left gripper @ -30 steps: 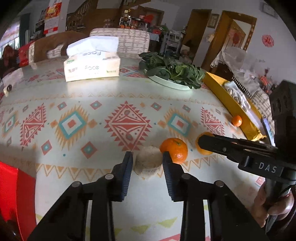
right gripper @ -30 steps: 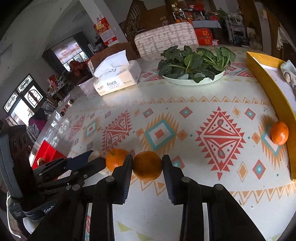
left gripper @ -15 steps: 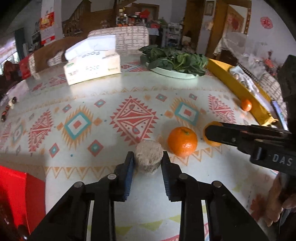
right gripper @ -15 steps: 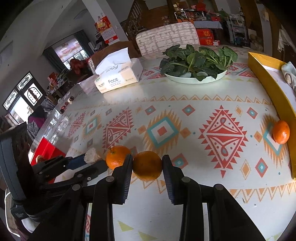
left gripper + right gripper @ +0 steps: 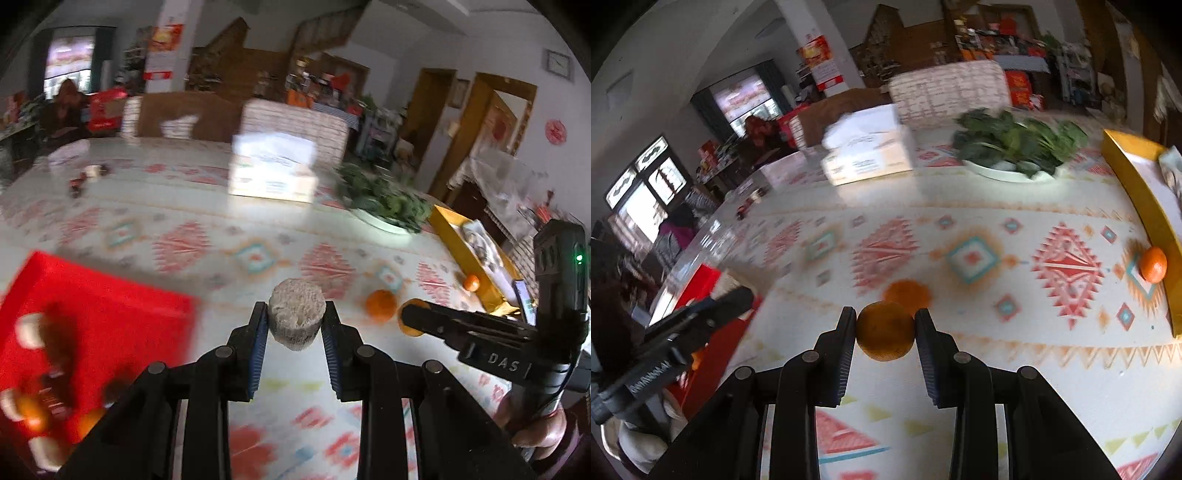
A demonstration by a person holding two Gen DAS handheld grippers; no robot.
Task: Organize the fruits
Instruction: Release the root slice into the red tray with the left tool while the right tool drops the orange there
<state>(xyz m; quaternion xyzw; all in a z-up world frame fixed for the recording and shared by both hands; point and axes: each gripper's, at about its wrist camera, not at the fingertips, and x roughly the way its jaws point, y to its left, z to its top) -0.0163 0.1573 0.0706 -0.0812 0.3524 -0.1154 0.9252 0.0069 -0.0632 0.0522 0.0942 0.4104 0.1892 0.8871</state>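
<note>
Orange fruit (image 5: 885, 330) clamped between right hand-held gripper (image 5: 885, 328) fingers

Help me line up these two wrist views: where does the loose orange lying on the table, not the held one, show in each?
Left wrist: loose orange right of centre, beside the right tool.
Right wrist: same orange at centre, just behind the held orange.
Shared landmark: tissue box.

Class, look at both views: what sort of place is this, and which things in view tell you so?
Most likely the dining or living area of a family home. A patterned tablecloth covers a big table holding a tissue box and a plate of leafy greens; cluttered shelves and wooden doorways stand behind.
</note>
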